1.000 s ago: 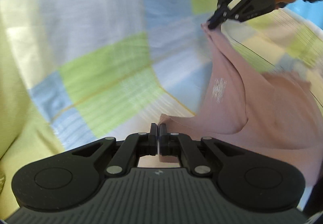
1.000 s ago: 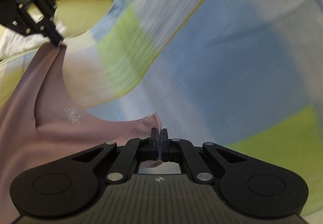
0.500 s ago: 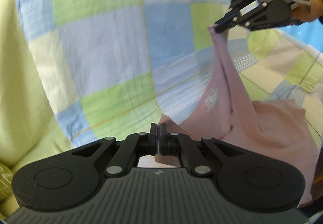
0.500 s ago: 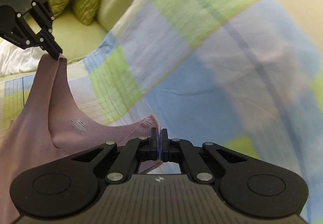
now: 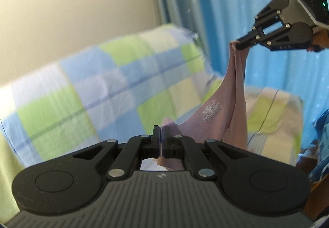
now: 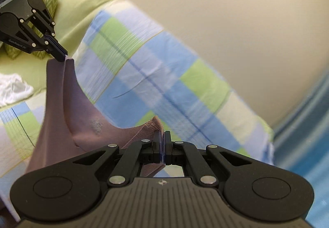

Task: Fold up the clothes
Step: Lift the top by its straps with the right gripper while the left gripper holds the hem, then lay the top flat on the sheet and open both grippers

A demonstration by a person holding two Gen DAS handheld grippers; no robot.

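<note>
Currently, your left gripper (image 5: 160, 135) has its fingers clenched on one corner of the pink garment (image 5: 222, 119), with a flap of fabric visible behind the fingers in the window of the housing. Your right gripper (image 6: 162, 141) is likewise clamped on another corner of the same garment (image 6: 67, 108); its ribbed hem rises just to the 11 o'clock side of the fingertips.

From the left wrist view, your right gripper (image 5: 236, 44) appears at 2 o'clock, raised, with the cloth hanging from its tips in a long vertical fold. A pale speckled print (image 5: 211, 109) sits on the garment between the two grasp points. Part of your hand (image 5: 320, 42) shows behind that gripper, at the frame edge.

From the right wrist view, your left gripper (image 6: 63, 56) appears at 10 o'clock, pinching a peak of the fabric. The garment sags in a curve between both grippers and drapes downward toward 7 o'clock.

Below and behind the garment lies a bed with a checked sheet (image 6: 156, 76) in blue, green and white. A blue curtain (image 5: 236, 2) hangs at 12 to 3 o'clock in the left wrist view. A green patterned cushion (image 6: 52, 2) and a white crumpled cloth (image 6: 12, 88) sit at 9 to 10 o'clock in the right wrist view.
</note>
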